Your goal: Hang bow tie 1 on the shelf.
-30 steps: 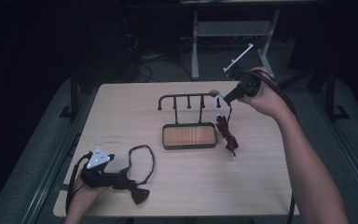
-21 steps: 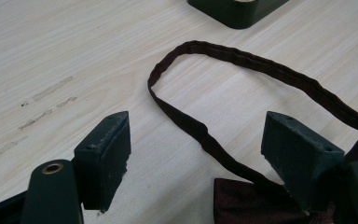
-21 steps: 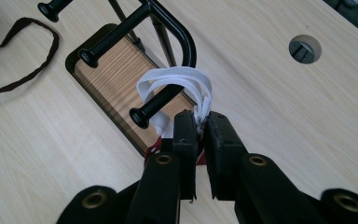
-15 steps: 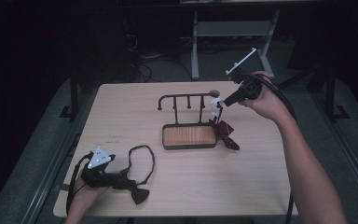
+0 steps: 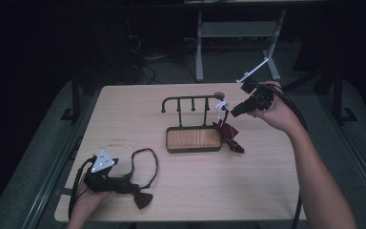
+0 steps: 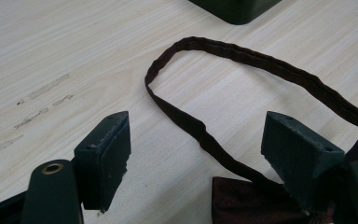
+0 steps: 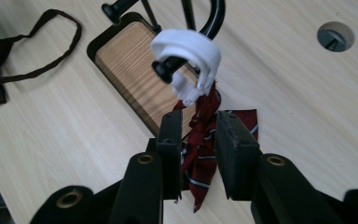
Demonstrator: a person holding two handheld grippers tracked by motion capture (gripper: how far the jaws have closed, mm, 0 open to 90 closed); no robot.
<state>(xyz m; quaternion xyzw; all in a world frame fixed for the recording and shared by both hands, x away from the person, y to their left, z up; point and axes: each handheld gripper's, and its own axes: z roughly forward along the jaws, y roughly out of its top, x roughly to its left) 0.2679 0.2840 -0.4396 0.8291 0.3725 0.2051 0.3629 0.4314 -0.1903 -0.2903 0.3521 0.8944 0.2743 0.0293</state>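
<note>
High view: the right tool (image 5: 229,111) sits at the right end of the black rack (image 5: 190,101), over the bench (image 5: 276,191).
Red striped tie (image 7: 200,140): hangs by its white band (image 7: 191,51) from the rack's curved end hook; long axis roughly vertical, tail pointing down to the bench beside the rack's wooden tray (image 5: 193,139).
Right tool state: jaws narrowed to a small gap around the tie; actual contact cannot be told.
Left tool (image 6: 196,144): jaws wide apart, holding nothing, straddling the strap of the dark bow tie (image 6: 251,200).
Bow tie: flat on the bench, strap loop (image 5: 145,164) stretching towards the tray.
</note>
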